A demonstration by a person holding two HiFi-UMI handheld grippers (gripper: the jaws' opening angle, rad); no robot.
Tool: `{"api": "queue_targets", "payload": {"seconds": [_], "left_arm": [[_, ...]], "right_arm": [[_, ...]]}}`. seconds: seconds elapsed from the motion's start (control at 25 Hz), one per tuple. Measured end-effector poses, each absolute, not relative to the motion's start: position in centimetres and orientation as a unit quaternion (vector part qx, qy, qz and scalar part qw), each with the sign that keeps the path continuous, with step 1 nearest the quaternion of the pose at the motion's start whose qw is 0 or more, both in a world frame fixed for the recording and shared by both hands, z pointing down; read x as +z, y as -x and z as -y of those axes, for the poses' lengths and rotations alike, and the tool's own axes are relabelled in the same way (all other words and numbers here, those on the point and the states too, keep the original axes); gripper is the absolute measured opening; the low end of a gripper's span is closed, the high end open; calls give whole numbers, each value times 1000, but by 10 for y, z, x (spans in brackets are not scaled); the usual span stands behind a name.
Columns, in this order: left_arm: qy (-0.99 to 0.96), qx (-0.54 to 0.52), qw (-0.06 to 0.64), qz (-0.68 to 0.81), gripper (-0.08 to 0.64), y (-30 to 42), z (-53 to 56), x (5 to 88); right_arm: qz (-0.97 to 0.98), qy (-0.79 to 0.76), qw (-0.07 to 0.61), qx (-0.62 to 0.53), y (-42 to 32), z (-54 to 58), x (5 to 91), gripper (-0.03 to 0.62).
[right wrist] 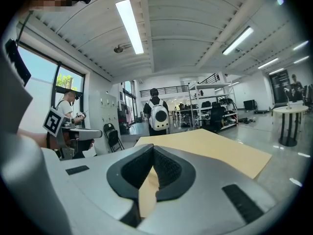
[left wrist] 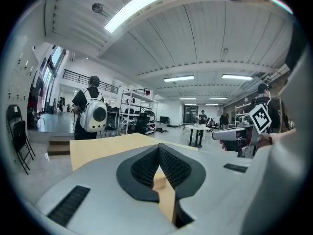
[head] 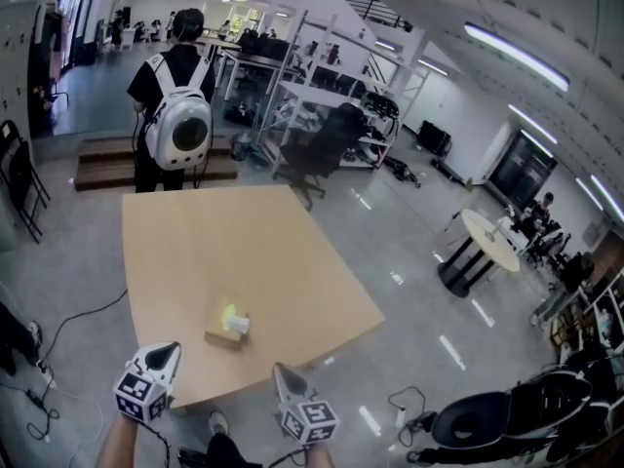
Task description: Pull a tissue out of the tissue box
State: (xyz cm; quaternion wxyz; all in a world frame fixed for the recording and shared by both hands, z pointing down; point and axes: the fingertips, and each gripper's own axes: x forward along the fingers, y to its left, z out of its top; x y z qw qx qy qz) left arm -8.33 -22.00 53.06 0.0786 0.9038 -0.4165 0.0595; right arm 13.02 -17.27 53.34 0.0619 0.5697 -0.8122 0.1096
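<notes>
Two grippers, left gripper [head: 172,351] and right gripper [head: 281,370], both with jaws closed together, nothing held. Tissue box [head: 226,331] sits on table [head: 195,232] just beyond them, tissue [head: 239,321] poking up. Box print too small to read.

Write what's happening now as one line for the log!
left gripper: shut, empty | right gripper: shut, empty | box: on table, near edge | tissue: in box, not pulled yet

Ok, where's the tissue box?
Head view: the tissue box sits on the table near its closest edge, just ahead of and between the left gripper and right gripper.
</notes>
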Motion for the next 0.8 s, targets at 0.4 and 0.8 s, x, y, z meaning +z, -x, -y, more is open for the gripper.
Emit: {"api": "queue_targets", "payload": {"seconds": [0.4, 0.8], "left_arm": [[-897, 78, 107, 422, 8, 71, 266, 574], [-886, 109, 152, 424, 8, 58, 296, 623]], "right_arm": [[818, -554, 74, 137, -136, 232, 573, 11], [812, -545, 87, 192, -146, 267, 625, 11]]}}
